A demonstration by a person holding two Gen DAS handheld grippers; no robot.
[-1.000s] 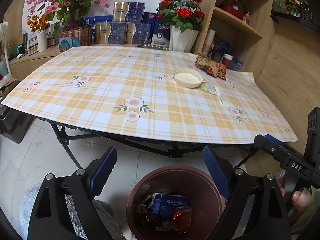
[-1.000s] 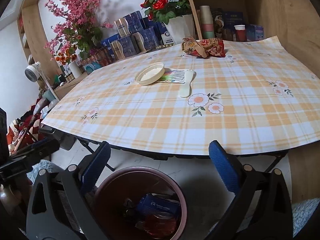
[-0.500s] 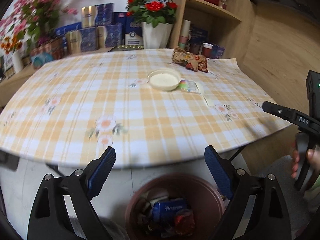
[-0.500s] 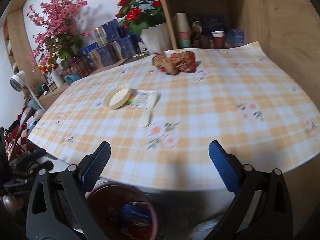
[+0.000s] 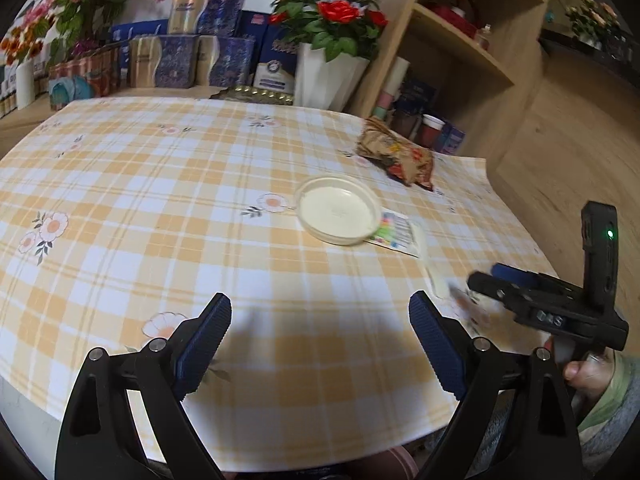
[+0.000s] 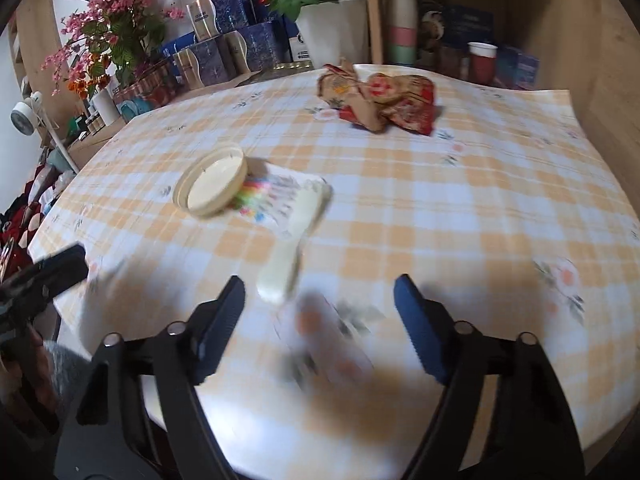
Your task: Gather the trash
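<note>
Both grippers hang empty over the checked tablecloth (image 6: 440, 200), the left gripper (image 5: 320, 340) wide, the right gripper (image 6: 320, 312) just narrowing toward the cream plastic spoon (image 6: 288, 248) lying beside the round cream lid (image 6: 212, 186), probably next for collection.

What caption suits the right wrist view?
Open right gripper above checked tablecloth, facing cream spoon, lid and crumpled wrapper.

Soft, even daylight is filling both views, and dim shadows are pooling on the checked tablecloth (image 5: 168, 200) toward the lower middle. Fisheye bending is curving the frame edges into black corners. Motion blur is smearing the right wrist view's lower centre, perhaps hiding a flower print there.
</note>
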